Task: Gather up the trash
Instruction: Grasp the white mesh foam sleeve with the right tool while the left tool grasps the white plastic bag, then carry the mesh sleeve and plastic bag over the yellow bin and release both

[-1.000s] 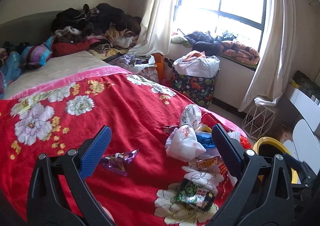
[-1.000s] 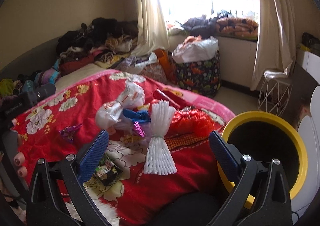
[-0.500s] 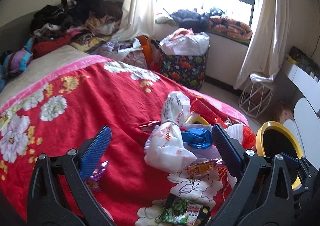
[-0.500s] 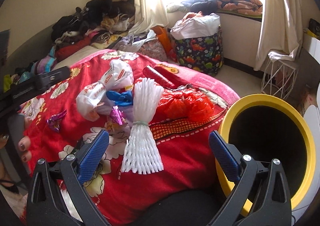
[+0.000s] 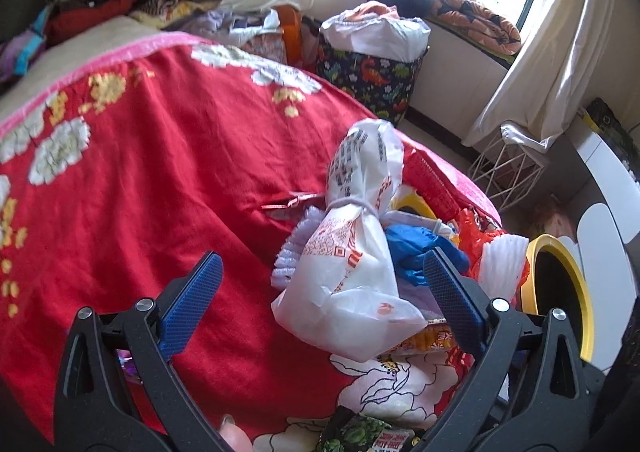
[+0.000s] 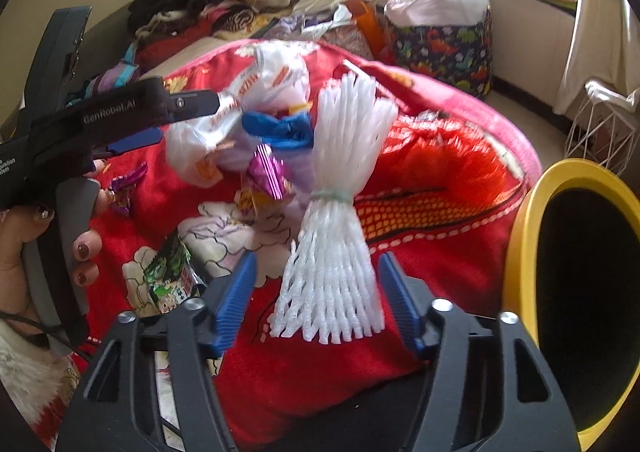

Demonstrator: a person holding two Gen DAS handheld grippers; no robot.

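Trash lies heaped on the red blanket [image 5: 168,180]; the left gripper [image 5: 320,300] hangs wide-jawed over a tied white bag [image 5: 352,252], touching nothing; the right gripper [image 6: 316,292] is closing, foam net [image 6: 336,220] between its pads, not yet pinched. Only the right view shows the hand [image 6: 24,236] on the left gripper and a purple wrapper [image 6: 267,171] mid-heap; the yellow bin [image 6: 520,244] stands right, its rim edging the left view too.

Left wrist cam sits behind left gripper [image 5: 320,292], facing obliquely down, close over red blanket [image 5: 160,180]. Right wrist cam, same angle behind right gripper [image 6: 316,288], nearer bed edge. Shared ahead of both claws: white bag [image 5: 352,252], yellow bin [image 6: 520,236].
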